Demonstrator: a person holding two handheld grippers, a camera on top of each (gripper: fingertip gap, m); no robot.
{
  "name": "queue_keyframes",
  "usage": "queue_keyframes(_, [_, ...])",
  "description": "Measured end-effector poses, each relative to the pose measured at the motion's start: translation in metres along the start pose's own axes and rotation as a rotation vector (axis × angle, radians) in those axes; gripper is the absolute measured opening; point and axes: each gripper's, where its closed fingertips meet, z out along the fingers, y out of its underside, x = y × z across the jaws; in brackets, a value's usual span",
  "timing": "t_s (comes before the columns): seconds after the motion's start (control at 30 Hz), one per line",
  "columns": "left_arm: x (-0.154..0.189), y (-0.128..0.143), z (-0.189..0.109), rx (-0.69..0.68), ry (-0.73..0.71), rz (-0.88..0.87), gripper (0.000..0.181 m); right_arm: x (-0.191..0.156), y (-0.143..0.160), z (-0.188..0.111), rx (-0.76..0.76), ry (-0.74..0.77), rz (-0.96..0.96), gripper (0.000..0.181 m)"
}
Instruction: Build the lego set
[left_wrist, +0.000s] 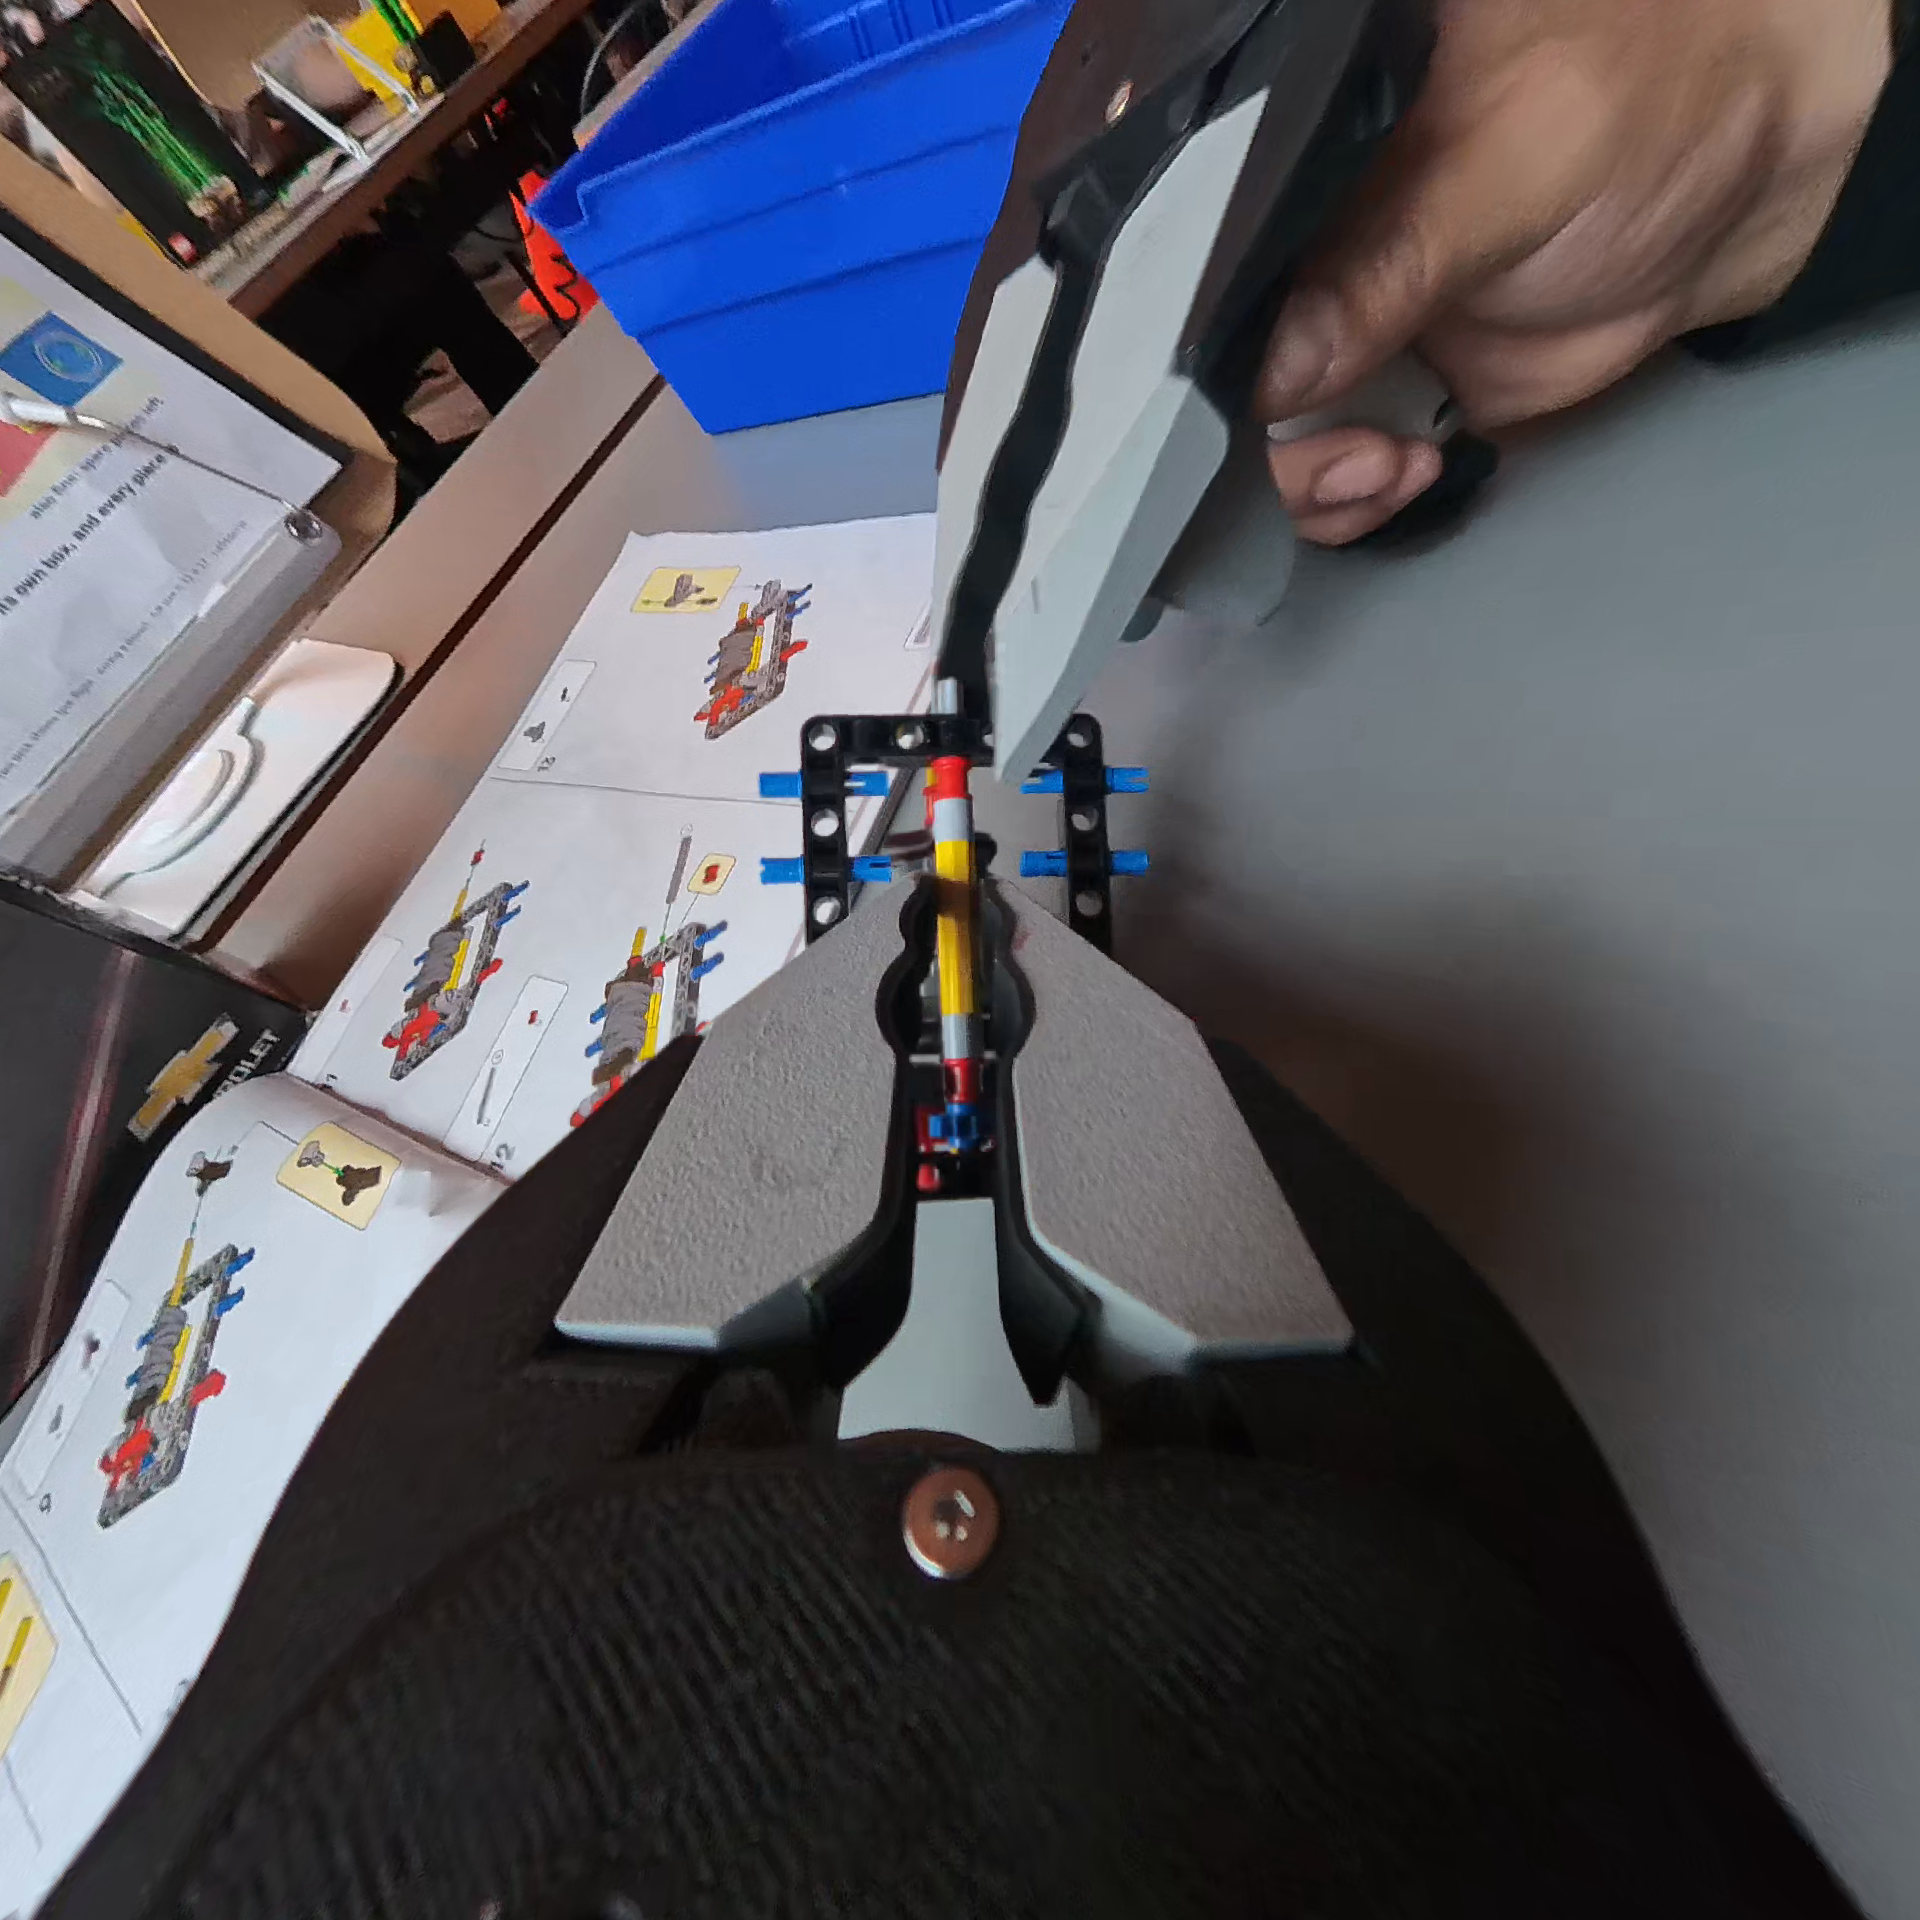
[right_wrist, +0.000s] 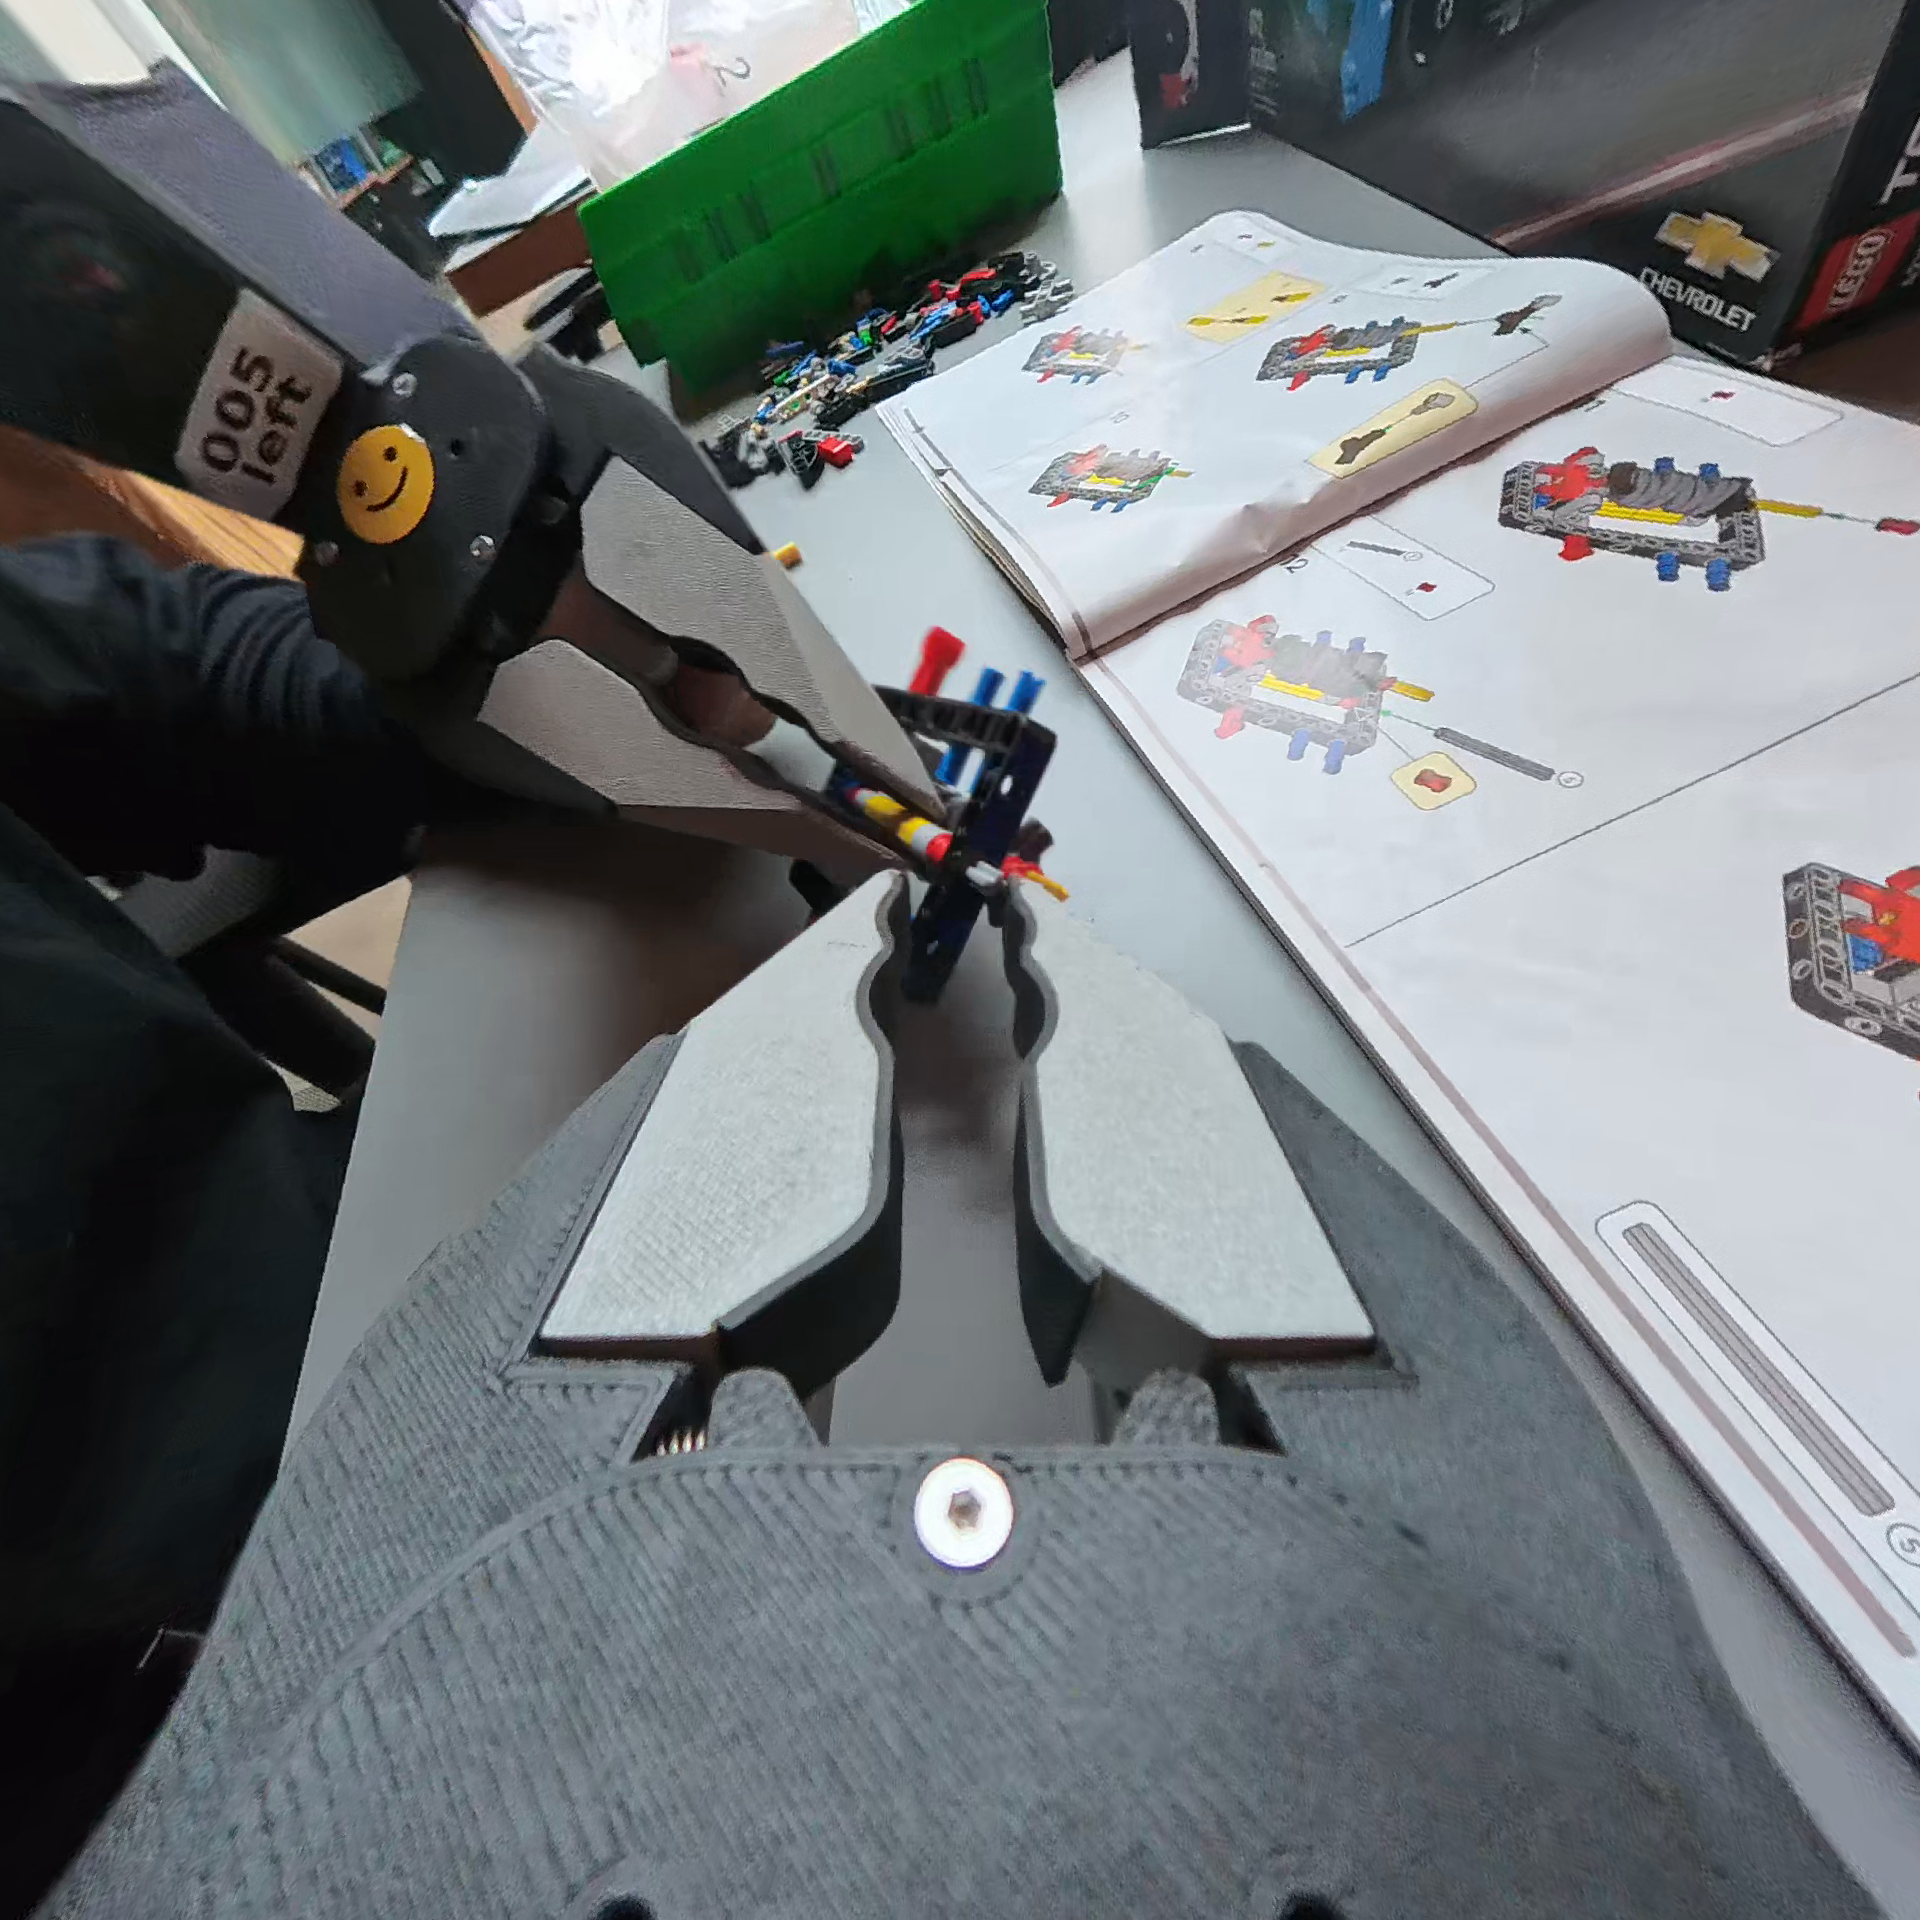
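Observation:
A black lego frame (left_wrist: 826, 821) with blue pins (left_wrist: 779, 784) stands upright over the grey table. A grey, yellow and red axle (left_wrist: 954, 935) runs through its middle. My left gripper (left_wrist: 951, 894) is shut on the axle part of this assembly. It also shows in the right wrist view (right_wrist: 914, 821), reaching in from the upper left. My right gripper (right_wrist: 954, 899) is shut on the far end beam of the frame (right_wrist: 1003, 790). In the left wrist view it (left_wrist: 982, 738) comes down from the upper right, held by a hand (left_wrist: 1558, 208).
An open instruction booklet (right_wrist: 1455, 727) lies on the table to the right, also seen in the left wrist view (left_wrist: 582, 831). A pile of loose parts (right_wrist: 883, 343) lies before a green bin (right_wrist: 831, 208). A blue bin (left_wrist: 790, 239) and the set box (right_wrist: 1662, 156) stand behind. Less than 4 cm separates the two grippers' tips.

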Motion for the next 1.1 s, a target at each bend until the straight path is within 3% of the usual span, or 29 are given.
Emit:
queue_keyframes(0.2, [0.001,-0.002,0.0,0.009,-0.032,0.057,0.005,-0.011,0.001,0.0,0.007,-0.043,-0.118,0.005])
queue_keyframes(0.53, [-0.005,-0.035,-0.035,0.272,-0.011,0.015,0.014,-0.01,-0.001,-0.009,-0.009,0.172,-0.612,0.004])
queue_keyframes(0.67, [-0.004,-0.016,-0.026,0.178,0.035,0.007,0.026,-0.014,0.001,-0.007,-0.019,0.188,-0.692,0.004])
queue_keyframes(0.9, [0.004,-0.01,-0.02,0.144,0.069,0.03,0.01,-0.02,0.006,-0.006,-0.022,0.137,-0.705,0.005])
queue_keyframes(1.1, [0.005,-0.009,-0.02,0.128,0.097,0.0,0.008,-0.019,0.0,-0.014,0.008,0.151,-0.728,0.006])
